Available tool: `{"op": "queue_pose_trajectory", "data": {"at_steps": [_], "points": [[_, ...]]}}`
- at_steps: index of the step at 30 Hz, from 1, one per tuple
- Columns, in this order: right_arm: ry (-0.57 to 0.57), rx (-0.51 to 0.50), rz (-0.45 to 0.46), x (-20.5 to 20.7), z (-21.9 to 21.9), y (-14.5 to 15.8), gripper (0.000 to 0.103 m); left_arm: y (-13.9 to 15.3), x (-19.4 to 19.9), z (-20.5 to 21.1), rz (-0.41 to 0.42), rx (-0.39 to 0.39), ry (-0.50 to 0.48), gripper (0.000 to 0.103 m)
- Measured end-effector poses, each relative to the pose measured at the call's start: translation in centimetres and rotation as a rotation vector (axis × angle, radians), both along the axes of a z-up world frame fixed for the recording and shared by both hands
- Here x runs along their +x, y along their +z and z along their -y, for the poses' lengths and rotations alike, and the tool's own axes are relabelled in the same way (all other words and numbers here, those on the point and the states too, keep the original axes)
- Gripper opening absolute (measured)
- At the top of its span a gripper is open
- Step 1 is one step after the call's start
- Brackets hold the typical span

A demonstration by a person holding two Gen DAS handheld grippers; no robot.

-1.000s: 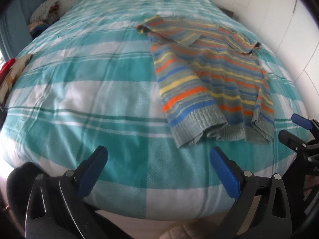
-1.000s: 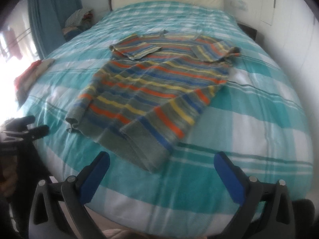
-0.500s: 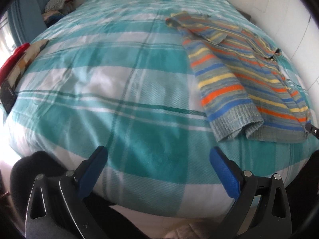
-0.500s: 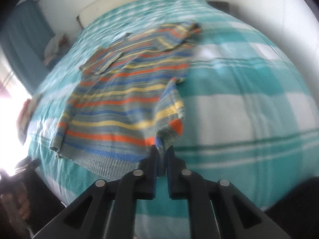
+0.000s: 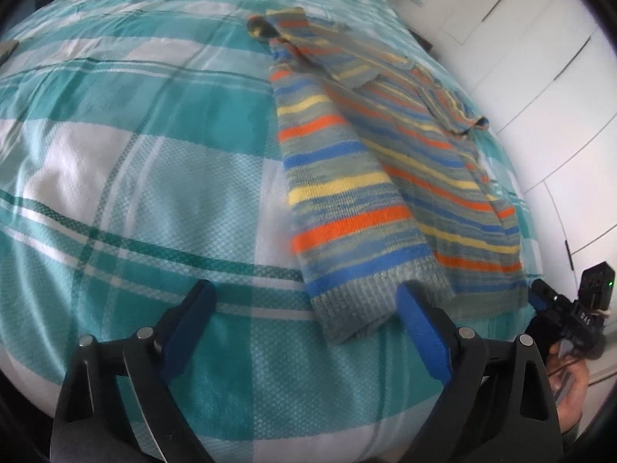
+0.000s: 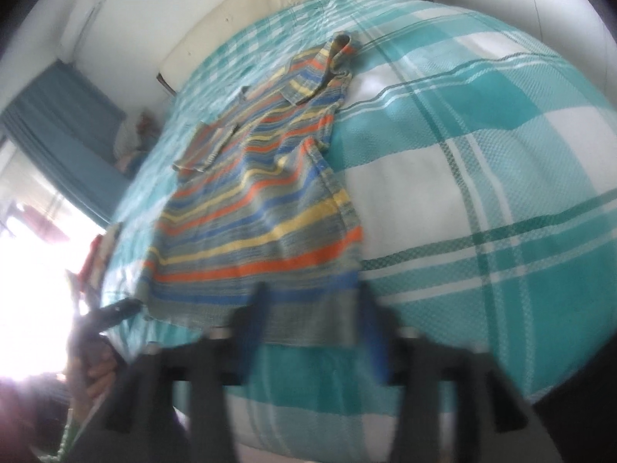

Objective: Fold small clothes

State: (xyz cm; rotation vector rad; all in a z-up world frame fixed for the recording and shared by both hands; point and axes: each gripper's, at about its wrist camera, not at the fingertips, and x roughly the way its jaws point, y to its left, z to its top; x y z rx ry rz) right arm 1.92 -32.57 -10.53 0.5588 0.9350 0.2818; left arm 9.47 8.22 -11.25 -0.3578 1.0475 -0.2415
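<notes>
A small striped knit sweater (image 5: 389, 177) in grey, blue, orange and yellow lies on the bed, its hem toward me. My left gripper (image 5: 304, 308) is open, low over the bedcover, its right finger at the hem's left corner. My right gripper (image 6: 310, 308) is open, blurred, its fingers either side of the hem (image 6: 304, 320) near the sweater's (image 6: 262, 208) right corner. The right gripper also shows at the far right of the left wrist view (image 5: 555, 308).
The bed has a teal and white checked cover (image 5: 154, 162). White cupboard doors (image 5: 540, 58) stand to the right. A cream headboard (image 6: 246, 11), blue curtain (image 6: 58, 115) and clothes pile (image 6: 135, 135) lie beyond. The left gripper shows at the left of the right wrist view (image 6: 115, 308).
My right gripper was shut on the sweater's edge half a second ago and is now open at the hem. My left gripper has moved right and closer to the hem.
</notes>
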Motion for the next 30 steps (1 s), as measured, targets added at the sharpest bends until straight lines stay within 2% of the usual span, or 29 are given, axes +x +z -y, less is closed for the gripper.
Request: {"op": "queue_pose_trajectory", "data": {"at_steps": [3,5,6,7,8,9,10,12,14,17,20,23,26,29,30], "points": [[-0.026,0.113,-0.016,0.2,0.7,-0.8,0.06,-0.3,0.3,-0.8,-0.009,-0.101,0.023,0.094],[-0.037,0.123,-0.047,0.9,0.8,-1.8,0.06,-0.9,0.9,-0.2,-0.023,-0.091,0.029,0.094],[-0.022,0.105,-0.059,1.3,0.4,-2.1,0.056,-1.1,1.3,0.4,-0.025,-0.06,0.03,0.09],[-0.006,0.074,-0.064,1.7,-0.1,-2.3,0.049,-1.2,1.5,1.2,-0.025,-0.001,0.036,0.077],[-0.006,0.043,-0.069,2.0,-0.3,-2.4,0.018,-1.2,1.7,1.7,-0.024,0.051,0.039,0.065],[-0.021,0.021,-0.079,2.1,-0.2,-2.4,0.004,-1.1,1.8,2.2,-0.023,0.095,0.038,0.024],[-0.032,0.031,-0.08,2.0,0.1,-2.1,0.004,-1.1,1.9,2.3,-0.041,0.08,0.027,0.004],[-0.046,0.002,-0.059,1.5,0.8,-0.8,0.004,-0.5,1.5,1.5,-0.04,0.053,0.051,0.003],[-0.04,-0.043,-0.032,0.7,1.6,1.4,0.003,1.0,0.6,0.5,-0.004,0.07,0.06,0.003],[-0.013,-0.083,-0.019,-0.5,2.1,4.0,0.003,3.6,-1.5,-1.1,0.039,0.089,0.043,0.002],[0.031,-0.112,-0.029,-1.5,1.5,5.5,0.003,5.2,-3.4,-2.0,0.049,0.103,0.009,0.001],[0.055,-0.12,-0.061,-2.1,0.6,5.3,0.003,5.4,-4.7,-1.9,0.032,0.149,-0.012,0.0],[0.047,-0.125,-0.106,-2.7,0.9,4.0,0.003,4.1,-4.9,-1.5,0.009,0.201,-0.011,0.0],[0.003,-0.216,-0.199,-2.1,1.9,0.1,0.003,0.5,-4.2,-0.7,-0.088,0.23,-0.003,0.0],[-0.006,-0.216,-0.236,-1.8,2.2,-1.4,0.003,-0.6,-3.9,-0.3,-0.113,0.252,-0.002,0.0]]}}
